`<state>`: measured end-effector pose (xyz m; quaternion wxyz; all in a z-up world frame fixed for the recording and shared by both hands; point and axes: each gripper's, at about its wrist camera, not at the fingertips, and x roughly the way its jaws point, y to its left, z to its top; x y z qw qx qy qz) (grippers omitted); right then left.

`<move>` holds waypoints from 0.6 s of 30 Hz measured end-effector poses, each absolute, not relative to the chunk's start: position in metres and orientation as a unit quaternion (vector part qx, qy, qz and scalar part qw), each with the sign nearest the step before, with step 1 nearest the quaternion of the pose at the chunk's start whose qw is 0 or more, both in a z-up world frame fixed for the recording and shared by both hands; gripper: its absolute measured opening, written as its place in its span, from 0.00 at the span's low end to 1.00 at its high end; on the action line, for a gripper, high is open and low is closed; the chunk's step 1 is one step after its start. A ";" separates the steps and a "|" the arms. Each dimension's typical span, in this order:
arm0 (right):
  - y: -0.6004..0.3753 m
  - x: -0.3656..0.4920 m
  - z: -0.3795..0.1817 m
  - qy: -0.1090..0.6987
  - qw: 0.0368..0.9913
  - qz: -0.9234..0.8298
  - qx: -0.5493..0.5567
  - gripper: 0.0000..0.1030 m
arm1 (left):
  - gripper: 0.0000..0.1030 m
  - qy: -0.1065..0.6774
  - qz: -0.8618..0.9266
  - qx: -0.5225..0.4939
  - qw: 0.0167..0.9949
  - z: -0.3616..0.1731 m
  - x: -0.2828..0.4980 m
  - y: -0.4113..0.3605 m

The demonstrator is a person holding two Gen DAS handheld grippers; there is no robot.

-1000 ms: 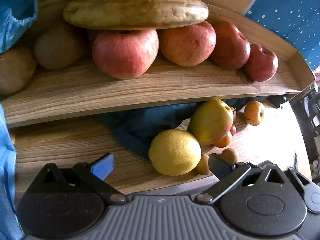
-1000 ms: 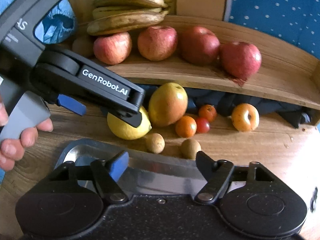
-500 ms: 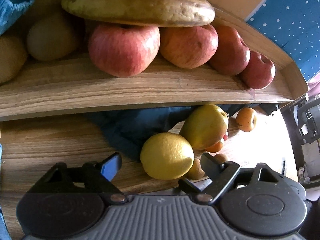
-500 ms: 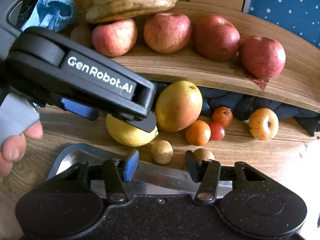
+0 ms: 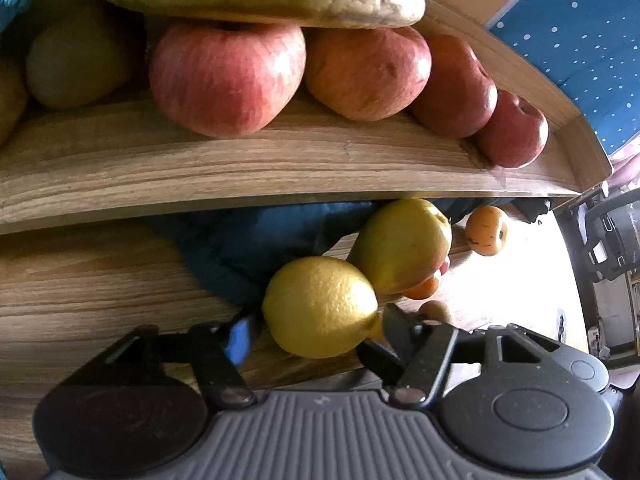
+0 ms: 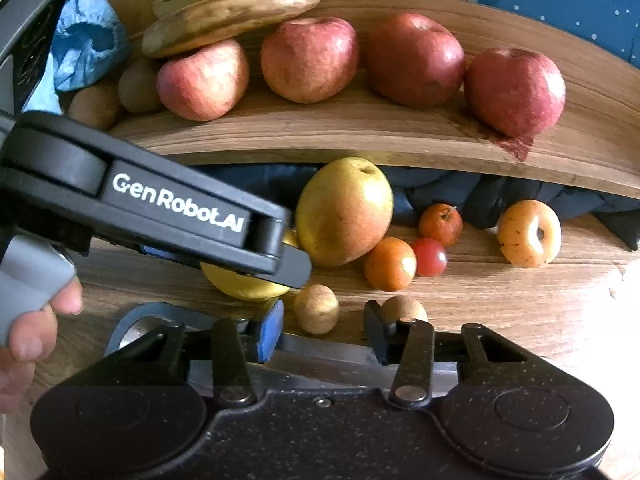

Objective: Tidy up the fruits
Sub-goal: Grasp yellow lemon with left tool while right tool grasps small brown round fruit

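While my left claw point(image 5: 316, 330) has just been closing, the lemon point(image 5: 320, 306) sits between its two fingers. The black finger looks right up against the lemon's side, and the blue finger is just beside it on the other side. I cannot tell yet if both press on it, so I count it as not gripped.

My right claw point(image 6: 320, 328) has just been closing too. One small brown fruit point(image 6: 316, 308) sits between its fingers, but the pads do not touch it, so that claw is open around it. A second small brown fruit point(image 6: 404, 308) pokes out behind the black finger.

To do this well, I think I should close the left claw slowly on the widest part of the lemon. It is round and may roll or pop out. I should lift straight up, because the big yellow-green fruit point(image 5: 400, 244) leans right on the lemon and may roll.

Beyond the lemon, on the wooden surface point(image 6: 500, 300), lie two little oranges point(image 6: 390, 264), a small red fruit point(image 6: 430, 256) and a yellow ring-shaped fruit point(image 6: 528, 234).

Above the lemon is a wooden shelf point(image 6: 360, 136). It holds four red apples point(image 6: 310, 60), brown bananas point(image 6: 232, 12) resting partly on top of them, and brown round fruits point(image 6: 138, 86) at the end past the bananas.
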<state>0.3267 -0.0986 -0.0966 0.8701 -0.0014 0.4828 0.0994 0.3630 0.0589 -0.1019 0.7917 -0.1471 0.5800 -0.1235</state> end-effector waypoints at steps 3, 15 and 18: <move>-0.099 0.330 -0.098 0.485 0.869 0.095 -0.001 0.44 | 0.62 0.579 -0.125 -0.154 0.791 -0.104 0.362 0.061; -0.095 0.329 -0.101 0.482 0.870 0.103 -0.003 0.27 | 0.61 0.577 -0.120 -0.157 0.792 -0.103 0.358 0.062; -0.096 0.327 -0.102 0.479 0.872 0.104 -0.002 0.27 | 0.61 0.576 -0.119 -0.160 0.793 -0.102 0.356 0.064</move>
